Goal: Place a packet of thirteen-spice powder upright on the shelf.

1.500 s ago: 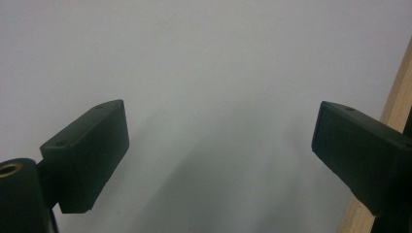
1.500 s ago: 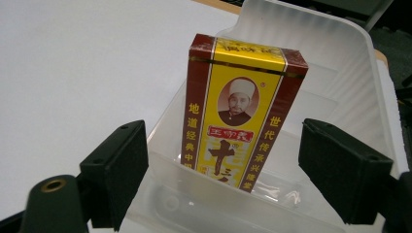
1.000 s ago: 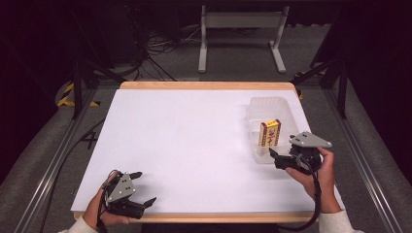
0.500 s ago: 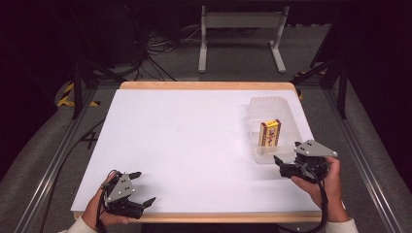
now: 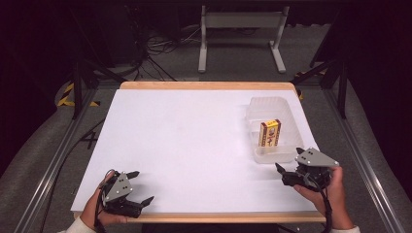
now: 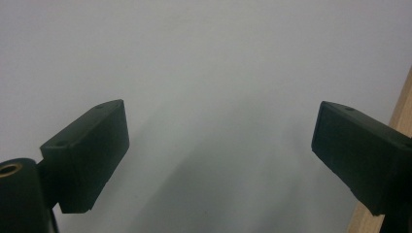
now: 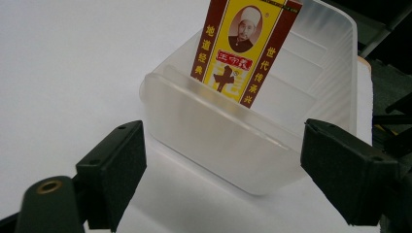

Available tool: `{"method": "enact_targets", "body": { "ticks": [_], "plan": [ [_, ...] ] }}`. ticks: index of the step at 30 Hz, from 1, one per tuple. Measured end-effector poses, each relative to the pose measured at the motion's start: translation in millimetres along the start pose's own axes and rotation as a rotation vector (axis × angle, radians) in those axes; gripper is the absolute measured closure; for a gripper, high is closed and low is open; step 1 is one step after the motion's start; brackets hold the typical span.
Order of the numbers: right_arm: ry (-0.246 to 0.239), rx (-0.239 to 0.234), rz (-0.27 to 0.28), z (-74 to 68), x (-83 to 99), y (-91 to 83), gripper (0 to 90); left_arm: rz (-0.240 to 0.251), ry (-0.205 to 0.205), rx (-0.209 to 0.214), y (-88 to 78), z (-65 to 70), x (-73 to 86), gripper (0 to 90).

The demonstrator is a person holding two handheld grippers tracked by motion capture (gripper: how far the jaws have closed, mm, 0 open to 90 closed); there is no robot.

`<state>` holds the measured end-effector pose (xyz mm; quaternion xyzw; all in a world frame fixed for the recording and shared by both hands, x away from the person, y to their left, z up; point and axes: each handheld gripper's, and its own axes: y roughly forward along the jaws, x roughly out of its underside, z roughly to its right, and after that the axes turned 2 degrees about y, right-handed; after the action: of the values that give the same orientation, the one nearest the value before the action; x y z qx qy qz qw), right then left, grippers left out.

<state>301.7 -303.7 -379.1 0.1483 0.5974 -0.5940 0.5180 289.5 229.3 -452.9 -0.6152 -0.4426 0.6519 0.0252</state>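
A white table (image 5: 194, 145) with a light wooden edge takes up the middle of the high view, set on a grey carpeted floor (image 5: 43, 145). Metal rails run along both sides of it. In the dark upper part of the frame stand a grey metal stand (image 5: 241, 29) and some loose black cables (image 5: 160, 46).

At the lower left of the high view, the left gripper (image 5: 137, 187) sits low over the table's near edge, held in the person's left hand (image 5: 97, 211). Its jaws are spread wide and hold nothing; the left gripper view shows only bare white table between them, with the wooden edge at the right of that frame.

At the lower right, the right gripper (image 5: 287, 162) is held in the right hand (image 5: 328, 194), just in front of a translucent plastic tub (image 5: 260, 104) near the table's right edge. Its jaws are also wide apart and empty, and in the right gripper view they frame the tub's near end without touching it.

Inside the tub stands a small box (image 5: 269, 133), yellow with dark red side bands, leaning on the tub's near wall. Its face carries a portrait and Chinese characters in red and yellow.
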Motion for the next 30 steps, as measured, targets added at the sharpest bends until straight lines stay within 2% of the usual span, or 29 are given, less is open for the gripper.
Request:
{"method": "enact_targets", "body": {
  "ticks": [10, 18, 22, 30],
  "plan": [
    [-0.039, 0.008, -0.026, -1.8, 11.5, -0.5, 16.6, 0.002, -0.011, -0.016, -2.6, -3.7, 2.3, 7.3],
    [-0.062, 0.035, -0.062, 1.8, 25.4, 2.0, 15.8, 0.005, -0.021, -0.023, -4.1, -6.4, 4.5, 7.4],
    [-0.068, 0.055, -0.076, 4.7, 32.5, 3.0, 15.2, 0.007, -0.023, -0.034, -5.5, -8.2, 5.6, 7.4],
    [-0.057, 0.066, -0.088, 11.8, 45.5, 2.8, 13.7, 0.005, -0.031, -0.048, -7.6, -12.5, 8.7, 7.3]
  ]
}}
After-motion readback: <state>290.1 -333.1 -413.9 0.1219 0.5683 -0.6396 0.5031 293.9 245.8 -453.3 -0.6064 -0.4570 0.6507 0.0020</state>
